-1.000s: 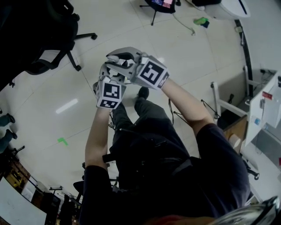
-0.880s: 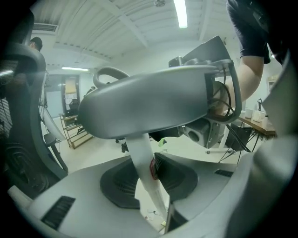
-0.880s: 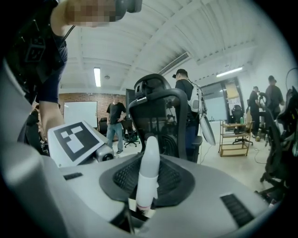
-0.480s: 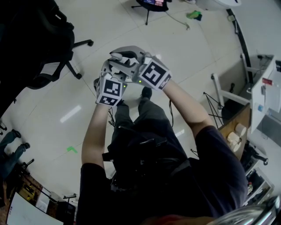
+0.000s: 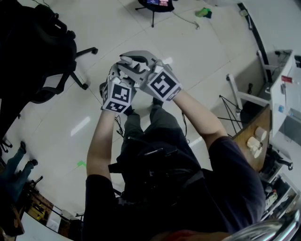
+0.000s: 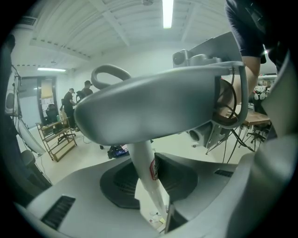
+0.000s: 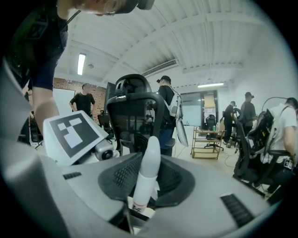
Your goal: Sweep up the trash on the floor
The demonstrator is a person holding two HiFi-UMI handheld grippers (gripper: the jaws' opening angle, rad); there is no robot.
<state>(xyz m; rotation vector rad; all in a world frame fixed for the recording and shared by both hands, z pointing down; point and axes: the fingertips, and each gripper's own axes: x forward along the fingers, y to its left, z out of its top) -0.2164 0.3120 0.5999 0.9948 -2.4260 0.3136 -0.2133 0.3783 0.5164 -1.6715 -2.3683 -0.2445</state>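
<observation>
Left tongs (image 6: pixel 151 190) and right tongs (image 7: pixel 142 197) are held side by side in the upper middle of the head view, over the person's legs (image 5: pixel 160 120) and the white tiled floor (image 5: pixel 207 52). A white handle (image 6: pixel 143 160) is seen running between the pads of the left tongs, slanting from upper left to lower right, with a red-printed label (image 6: pixel 152 170) on it. The pads are closed against it on both sides. The upper middle of the left gripper view is filled by the grey body of the right tongs, which crosses above the handle. In the right gripper view the handle's rounded end is seen standing upright between the pads of the right tongs. These have just been opening a little, with the handle between them and gripped low in the slot. The marker cube (image 7: pixel 74 132) of the left tongs is noted at the left of that view. Small scraps (image 6: pixel 156 217) are glimpsed on the floor through the gap under the left tongs, in the lower middle of the frame. A green object (image 5: pixel 203 12) is noted on the floor at the top edge of the head view, well apart from the tongs. A black office chair (image 5: pixel 47 56) is recorded at upper left, and a table (image 5: pixel 244 136) carrying pale round things (image 5: pixel 254 143) at the right edge. People and a wheeled rack (image 7: pixel 207 139) are seen in the background of the right gripper view.
</observation>
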